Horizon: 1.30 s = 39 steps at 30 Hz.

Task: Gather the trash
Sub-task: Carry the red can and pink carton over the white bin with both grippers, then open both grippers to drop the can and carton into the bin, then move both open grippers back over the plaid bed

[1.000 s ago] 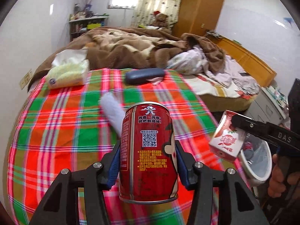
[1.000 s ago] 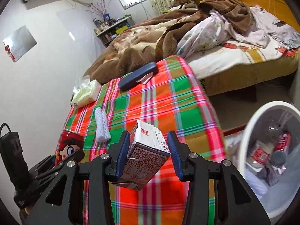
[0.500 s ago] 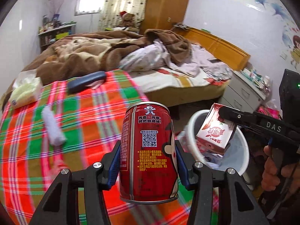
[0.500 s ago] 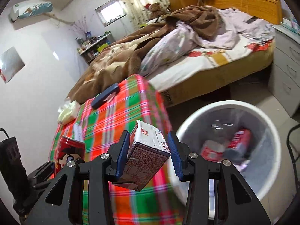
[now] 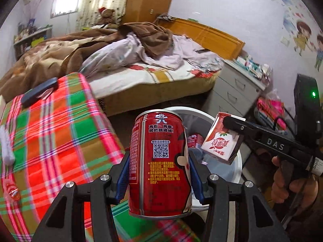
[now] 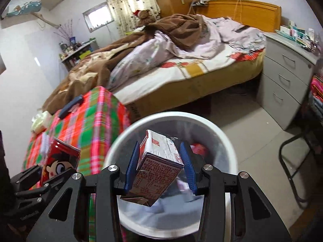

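Observation:
My left gripper (image 5: 159, 173) is shut on an upright red drink can (image 5: 159, 161), held at the table's right edge beside the white trash bin (image 5: 238, 161). The right gripper (image 6: 160, 165) is shut on a tilted red-and-white milk carton (image 6: 159, 167), which hangs over the mouth of the white trash bin (image 6: 171, 117). In the left wrist view that carton (image 5: 220, 143) and the right gripper (image 5: 232, 135) sit over the bin, with a hand on the handle. The can (image 6: 60, 161) also shows at the left of the right wrist view. Trash lies inside the bin.
A plaid-covered table (image 5: 50, 133) carries a white rolled cloth (image 5: 6, 145), a dark case (image 5: 38, 92) and a small red wrapper (image 5: 12, 189). Beyond are an unmade bed (image 6: 181, 60), grey drawers (image 6: 286, 80) and a black chair frame (image 6: 292, 161) to the right of the bin.
Both grippers have swung right, off the plaid table toward the bin, each keeping its grip. The carton now hangs over the bin's mouth and the can has reached the table's edge.

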Each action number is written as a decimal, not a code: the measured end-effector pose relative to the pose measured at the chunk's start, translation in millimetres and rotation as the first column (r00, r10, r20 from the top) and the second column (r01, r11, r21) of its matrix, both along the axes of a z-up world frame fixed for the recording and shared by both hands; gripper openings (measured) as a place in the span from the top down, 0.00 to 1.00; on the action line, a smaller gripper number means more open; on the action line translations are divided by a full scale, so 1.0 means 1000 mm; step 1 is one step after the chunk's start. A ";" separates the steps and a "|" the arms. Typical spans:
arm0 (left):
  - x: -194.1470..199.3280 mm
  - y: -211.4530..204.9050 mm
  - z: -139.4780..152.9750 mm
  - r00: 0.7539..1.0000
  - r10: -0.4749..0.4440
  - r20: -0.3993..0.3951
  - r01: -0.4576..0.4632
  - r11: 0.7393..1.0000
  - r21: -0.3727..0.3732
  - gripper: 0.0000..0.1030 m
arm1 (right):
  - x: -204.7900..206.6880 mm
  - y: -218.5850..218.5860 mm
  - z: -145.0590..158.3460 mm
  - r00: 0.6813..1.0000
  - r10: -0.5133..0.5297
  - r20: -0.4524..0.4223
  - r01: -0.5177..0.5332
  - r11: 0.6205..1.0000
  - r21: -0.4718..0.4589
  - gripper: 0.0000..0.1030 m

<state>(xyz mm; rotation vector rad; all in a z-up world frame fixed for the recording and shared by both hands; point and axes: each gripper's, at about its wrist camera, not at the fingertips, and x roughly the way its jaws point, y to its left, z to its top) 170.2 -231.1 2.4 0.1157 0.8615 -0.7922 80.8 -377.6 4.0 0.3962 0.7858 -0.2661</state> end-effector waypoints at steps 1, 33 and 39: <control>-0.003 -0.007 -0.002 1.000 -0.014 0.004 0.014 1.000 0.006 0.49 | 0.000 -0.003 -0.003 1.000 -0.005 -0.010 0.005 1.000 -0.010 0.58; -0.012 -0.031 -0.017 1.000 -0.009 -0.027 0.009 1.000 0.004 0.48 | -0.017 -0.019 -0.018 0.997 -0.021 -0.069 0.012 0.992 -0.126 0.39; -0.017 -0.008 -0.007 1.000 0.028 -0.002 -0.028 1.000 -0.006 0.48 | -0.018 -0.008 -0.011 0.999 -0.015 -0.037 0.010 0.992 -0.123 0.39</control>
